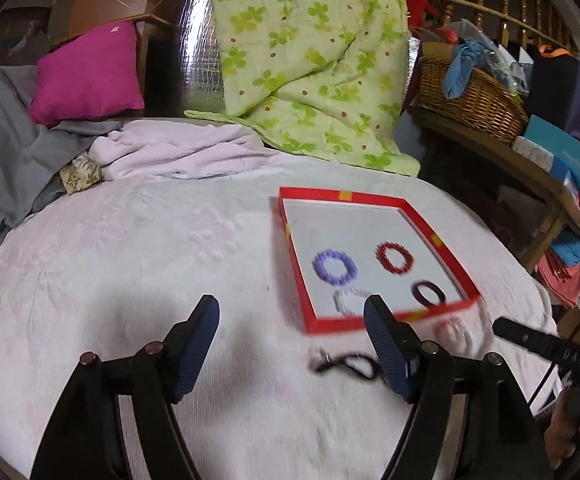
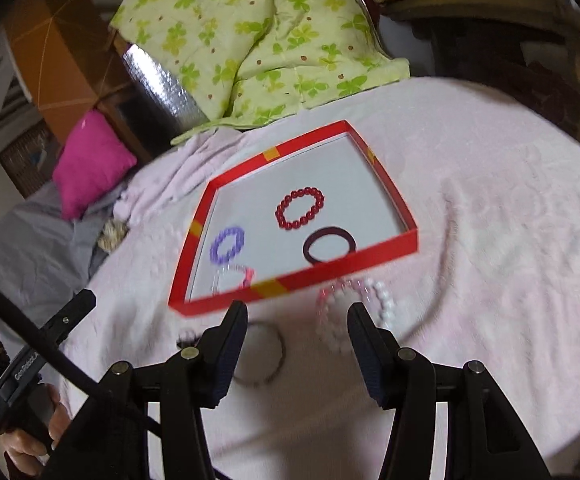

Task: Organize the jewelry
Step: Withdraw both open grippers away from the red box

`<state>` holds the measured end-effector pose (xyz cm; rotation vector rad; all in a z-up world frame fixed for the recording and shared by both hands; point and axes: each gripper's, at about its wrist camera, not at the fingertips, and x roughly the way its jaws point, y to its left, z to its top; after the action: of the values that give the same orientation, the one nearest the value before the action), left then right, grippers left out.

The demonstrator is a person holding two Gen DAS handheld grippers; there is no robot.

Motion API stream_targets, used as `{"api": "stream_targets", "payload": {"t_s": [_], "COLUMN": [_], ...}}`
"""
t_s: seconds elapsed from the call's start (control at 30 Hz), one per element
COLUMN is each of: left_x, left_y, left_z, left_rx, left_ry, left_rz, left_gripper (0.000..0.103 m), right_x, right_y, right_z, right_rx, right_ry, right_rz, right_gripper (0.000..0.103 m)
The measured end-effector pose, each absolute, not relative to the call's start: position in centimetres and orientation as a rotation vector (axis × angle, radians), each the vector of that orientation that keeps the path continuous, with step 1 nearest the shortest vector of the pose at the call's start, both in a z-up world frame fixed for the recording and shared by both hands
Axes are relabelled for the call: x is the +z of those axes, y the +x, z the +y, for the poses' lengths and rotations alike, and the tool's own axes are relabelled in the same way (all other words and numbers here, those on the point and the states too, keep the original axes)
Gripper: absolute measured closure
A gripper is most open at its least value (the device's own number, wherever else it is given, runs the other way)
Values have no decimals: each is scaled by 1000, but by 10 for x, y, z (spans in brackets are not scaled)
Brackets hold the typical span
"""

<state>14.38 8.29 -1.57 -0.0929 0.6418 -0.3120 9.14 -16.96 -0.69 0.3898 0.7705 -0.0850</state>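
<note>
Surface: pink bedspread point(image 2: 490, 200), green quilt point(image 2: 257, 32) behind.
Tray point(image 2: 302, 278): red bracelet point(image 2: 300, 208), purple bracelet point(image 2: 228, 244), dark ring point(image 2: 330, 245), clear bracelet point(image 2: 231, 278) inside.
Outside tray: pearl bracelet point(image 2: 386, 304), blurred.
Left gripper point(image 1: 292, 312): spread, empty.
Right gripper point(image 2: 297, 316): spread, empty.

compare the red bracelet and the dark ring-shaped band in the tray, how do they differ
The red bracelet is a loop of separate round beads; the dark band is one smooth, unbroken ring. The red bracelet is bright red, while the dark band looks near-black maroon. The red bracelet lies toward the tray's middle, whereas the dark band sits against the near wall of the red tray, partly hidden by it. Both lie flat on the tray's white floor, apart from each other.
</note>
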Motion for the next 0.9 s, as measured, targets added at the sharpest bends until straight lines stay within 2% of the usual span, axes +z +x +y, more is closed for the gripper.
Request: {"api": "stream_targets", "payload": {"t_s": [0.33, 0.63, 0.9], "left_x": [-31, -42, -45], "left_y": [113, 116, 112], "left_z": [99, 91, 84], "left_rx": [-281, -234, -243], "left_ry": [-112, -65, -62], "left_rz": [671, 702, 714], "left_gripper": [26, 26, 26], "right_x": [45, 13, 20], "right_y": [63, 82, 72], "right_z": [-153, -151, -174], "right_rx": [-56, 18, 8], "right_ry": [382, 419, 503], "right_rz": [724, 782, 737], "right_gripper": [47, 47, 47]}}
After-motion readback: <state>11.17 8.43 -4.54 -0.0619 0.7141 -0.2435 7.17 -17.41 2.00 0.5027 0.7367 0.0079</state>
